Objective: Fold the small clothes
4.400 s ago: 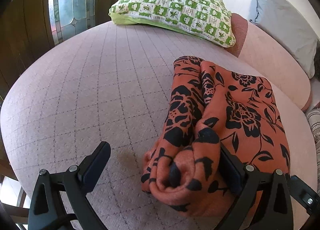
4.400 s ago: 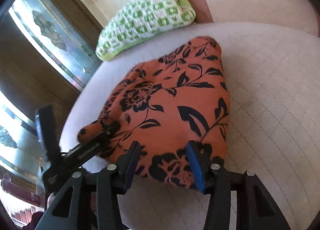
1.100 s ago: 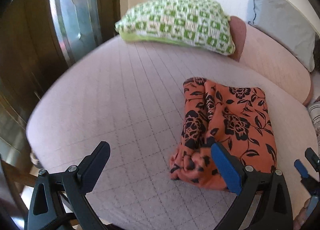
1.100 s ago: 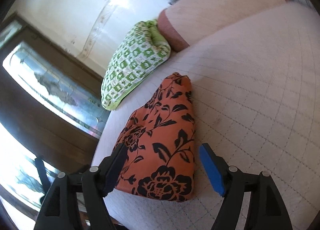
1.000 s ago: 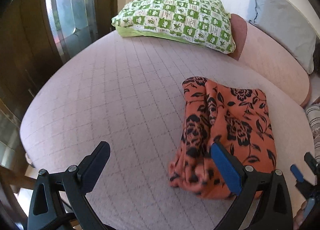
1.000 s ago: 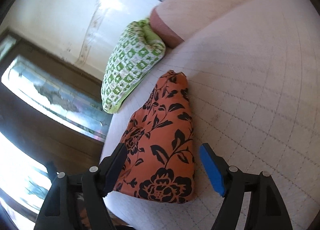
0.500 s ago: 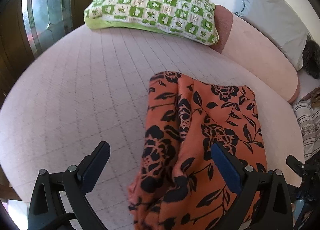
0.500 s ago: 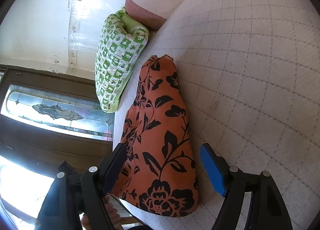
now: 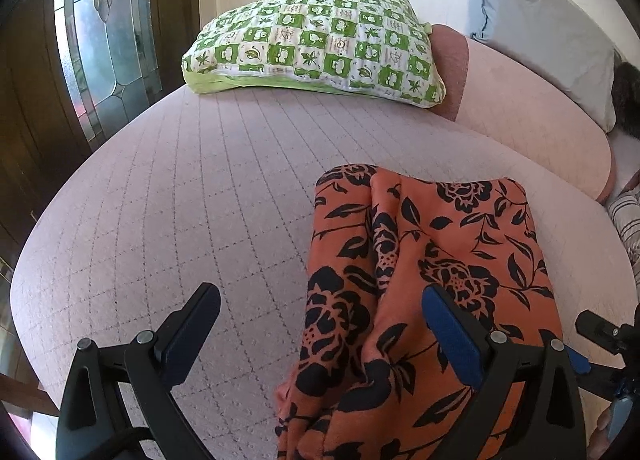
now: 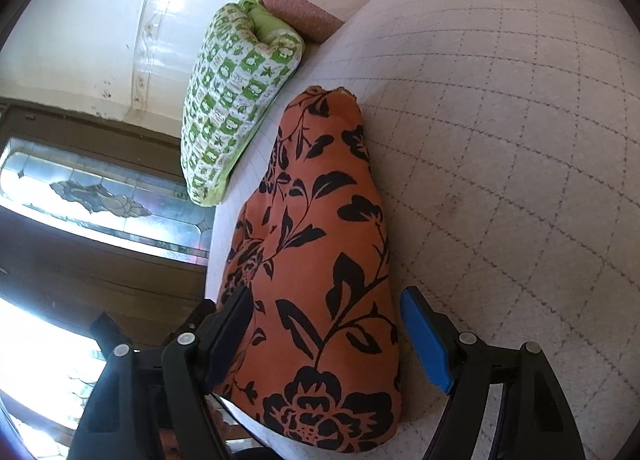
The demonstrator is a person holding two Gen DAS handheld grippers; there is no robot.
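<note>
Orange floral garment (image 9: 432, 260), partly folded, is lying on the pink quilted bed (image 9: 180, 200). We are straddling it with the left gripper (image 9: 320, 336) and right gripper (image 10: 324, 336), fingers apart, unclamped. We are advising pinching near corners evenly, keeping edges aligned.

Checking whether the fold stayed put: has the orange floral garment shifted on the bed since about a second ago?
Cannot tell. The orange floral garment keeps its shape, well short of the green checked pillow; only the camera's framing clearly changed.
</note>
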